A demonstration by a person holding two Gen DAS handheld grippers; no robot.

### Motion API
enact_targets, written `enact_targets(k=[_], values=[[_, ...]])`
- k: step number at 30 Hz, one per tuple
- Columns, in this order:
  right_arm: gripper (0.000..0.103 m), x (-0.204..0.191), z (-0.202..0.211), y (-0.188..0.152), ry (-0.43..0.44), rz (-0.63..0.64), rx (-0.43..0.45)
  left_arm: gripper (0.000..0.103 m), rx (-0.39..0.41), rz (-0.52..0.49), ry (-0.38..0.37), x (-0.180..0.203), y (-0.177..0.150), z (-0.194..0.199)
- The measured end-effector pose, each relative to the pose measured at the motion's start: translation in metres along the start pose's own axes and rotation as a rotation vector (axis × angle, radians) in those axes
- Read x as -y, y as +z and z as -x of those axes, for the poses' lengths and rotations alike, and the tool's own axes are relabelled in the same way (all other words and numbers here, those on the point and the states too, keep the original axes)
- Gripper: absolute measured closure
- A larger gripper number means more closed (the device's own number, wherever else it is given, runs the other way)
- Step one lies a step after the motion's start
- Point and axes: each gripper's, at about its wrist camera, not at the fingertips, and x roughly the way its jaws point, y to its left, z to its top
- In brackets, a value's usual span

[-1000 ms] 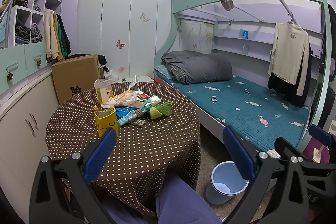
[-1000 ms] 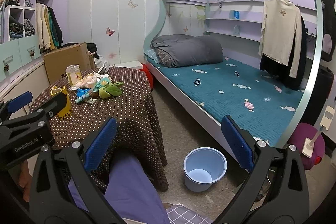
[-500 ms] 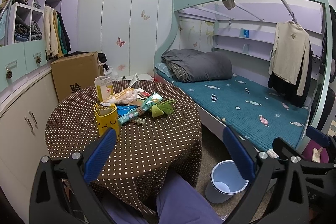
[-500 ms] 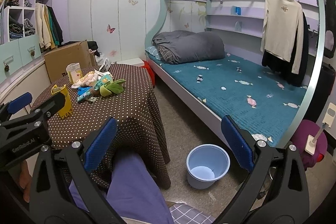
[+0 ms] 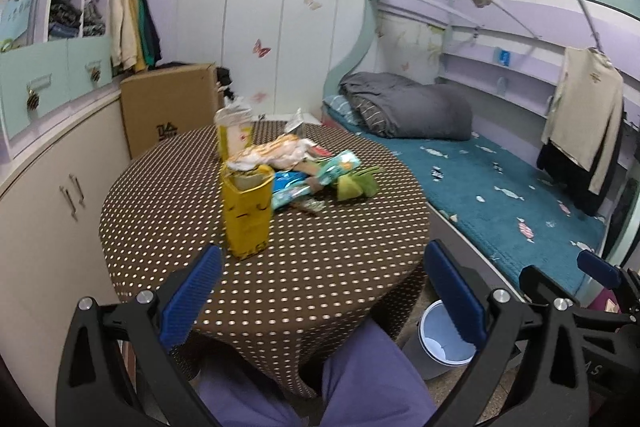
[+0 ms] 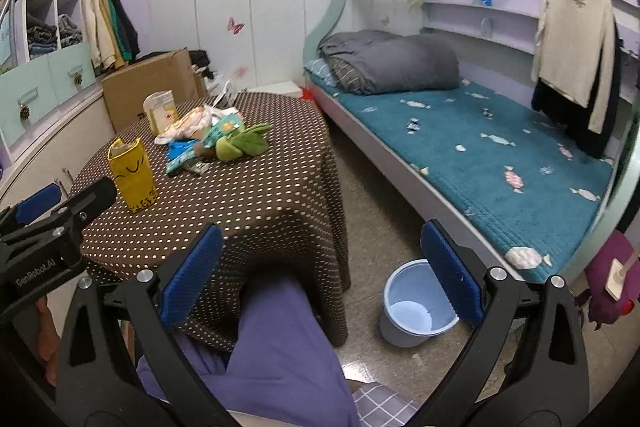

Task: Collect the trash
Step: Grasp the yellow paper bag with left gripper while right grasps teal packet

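Left tool (image 5: 320,291): wide open, empty. Bench (image 5: 320,259): yellow carton (image 5: 246,213) at left, wrapper pile (image 5: 304,167) mid-top, green plush (image 5: 354,185) beside. Floor: blue bin (image 6: 418,303), right of bench. Right tool (image 6: 320,267): wide open, empty.

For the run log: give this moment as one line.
left gripper open | right gripper open | yellow paper carton untouched | round blue plastic bin empty

I am in a child's bedroom: a mint bunk bed (image 6: 460,131) with a folded grey duvet (image 6: 392,65), butterfly stickers (image 6: 235,25) on wardrobe doors, clothes hanging (image 5: 130,23) beside cubby shelves.
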Motion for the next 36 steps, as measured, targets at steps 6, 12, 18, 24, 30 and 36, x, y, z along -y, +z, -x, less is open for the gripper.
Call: enact_targets(k=[6, 12, 18, 24, 30, 36], values=[[0.006, -0.016, -0.031, 0.007, 0.021, 0.001, -0.050, 0.004, -0.036, 0.062, 0.037, -0.028, 0.004, -0.017], [0.006, -0.032, -0.065, 0.019, 0.050, 0.003, -0.104, 0.004, -0.062, 0.083, 0.074, -0.050, 0.011, -0.040], [0.006, -0.049, -0.092, 0.032, 0.070, 0.018, -0.136, 0.004, -0.087, 0.097, 0.105, -0.065, 0.022, -0.065], [0.006, -0.060, -0.116, 0.043, 0.082, 0.022, -0.153, 0.011, -0.137, 0.104, 0.104, -0.073, 0.031, -0.098], [0.006, -0.067, -0.141, 0.047, 0.094, 0.016, -0.196, 0.024, -0.186, 0.100, 0.114, -0.076, 0.033, -0.131], [0.006, -0.076, -0.161, 0.051, 0.146, -0.018, -0.240, 0.061, -0.172, 0.096, 0.076, -0.077, 0.034, -0.147]])
